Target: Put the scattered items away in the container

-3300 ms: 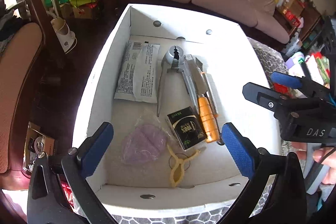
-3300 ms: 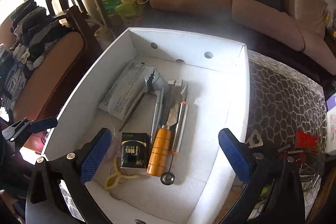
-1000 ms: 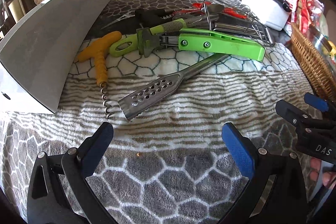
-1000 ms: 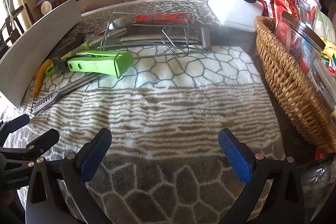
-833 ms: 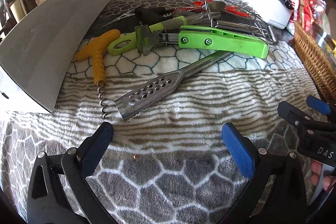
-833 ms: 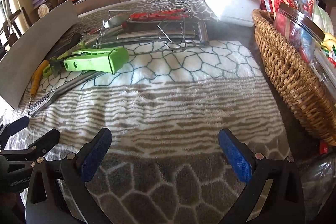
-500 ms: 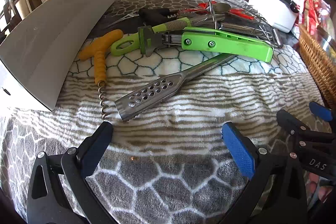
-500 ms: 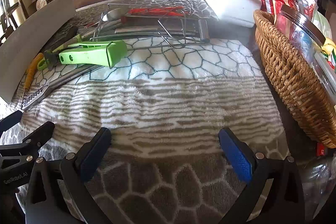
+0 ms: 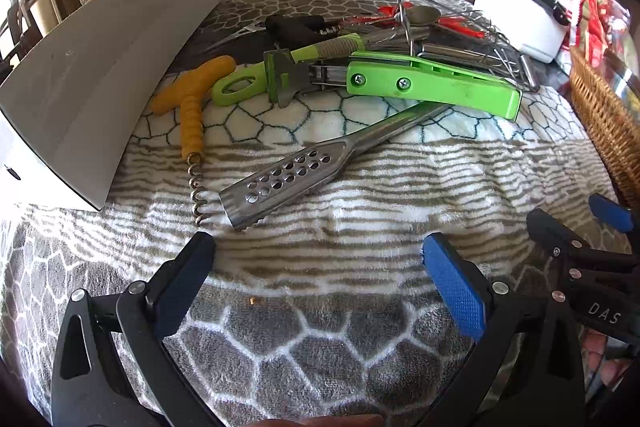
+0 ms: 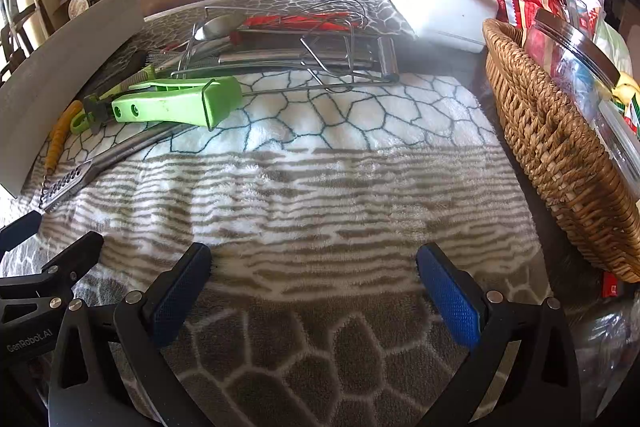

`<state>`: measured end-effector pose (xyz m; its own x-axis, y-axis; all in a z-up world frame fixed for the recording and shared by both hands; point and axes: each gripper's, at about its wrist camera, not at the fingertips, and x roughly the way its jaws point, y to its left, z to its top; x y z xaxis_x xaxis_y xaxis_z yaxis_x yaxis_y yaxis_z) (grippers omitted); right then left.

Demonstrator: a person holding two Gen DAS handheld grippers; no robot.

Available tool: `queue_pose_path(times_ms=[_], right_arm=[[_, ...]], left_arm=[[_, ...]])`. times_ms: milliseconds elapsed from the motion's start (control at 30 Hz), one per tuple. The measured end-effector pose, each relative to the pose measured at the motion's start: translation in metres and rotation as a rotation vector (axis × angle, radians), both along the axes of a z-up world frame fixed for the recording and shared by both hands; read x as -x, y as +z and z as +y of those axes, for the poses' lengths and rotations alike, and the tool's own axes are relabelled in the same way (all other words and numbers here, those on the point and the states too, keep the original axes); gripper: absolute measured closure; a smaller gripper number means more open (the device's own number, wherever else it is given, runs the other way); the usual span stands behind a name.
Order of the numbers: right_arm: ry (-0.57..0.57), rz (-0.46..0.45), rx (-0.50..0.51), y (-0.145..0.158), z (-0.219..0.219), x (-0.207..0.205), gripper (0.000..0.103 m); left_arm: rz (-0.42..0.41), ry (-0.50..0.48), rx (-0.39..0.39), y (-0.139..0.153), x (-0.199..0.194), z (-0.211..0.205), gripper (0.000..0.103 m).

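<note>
While the white box (image 9: 100, 75) sits upper left of frame, your loose items lie centre, just right of it: perforated steel tongs (image 9: 288, 179), yellow corkscrew (image 9: 190, 111) touching box wall, green-handled tool (image 9: 432, 87) over tongs' handle, wire rack (image 10: 304, 47) behind. Wicker basket (image 10: 560, 155) far right. Your left gripper (image 9: 320, 271) & right gripper (image 10: 314, 279): both spread wide, nothing held, low over blanket (image 10: 320, 187).

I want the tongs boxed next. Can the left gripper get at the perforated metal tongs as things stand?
Probably yes. The left gripper is open, with the tongs' perforated end lying on the blanket just ahead and nothing between. Their far end runs under the green tool, which may drag.
</note>
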<state>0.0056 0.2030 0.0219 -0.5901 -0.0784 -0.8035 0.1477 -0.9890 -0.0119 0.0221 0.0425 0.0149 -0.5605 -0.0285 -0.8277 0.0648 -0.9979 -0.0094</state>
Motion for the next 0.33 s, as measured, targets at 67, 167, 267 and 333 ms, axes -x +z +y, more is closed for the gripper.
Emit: queue_pose_path(times_ms=[67,167,267,333], right_arm=[[0.0,0.0,0.0,0.0,-0.0001,0.0,0.0],[0.0,0.0,0.0,0.0,-0.0002,0.0,0.0],[0.0,0.0,0.0,0.0,-0.0002,0.0,0.0],[0.0,0.0,0.0,0.0,-0.0002,0.0,0.0]], left_arm=[[0.0,0.0,0.0,0.0001,0.0,0.0,0.0],[0.001,0.0,-0.001,0.0001,0.0,-0.0004,0.0],[0.0,0.0,-0.001,0.0001,0.0001,-0.0004,0.0],[0.0,0.0,-0.002,0.0002,0.0,-0.0009,0.0]])
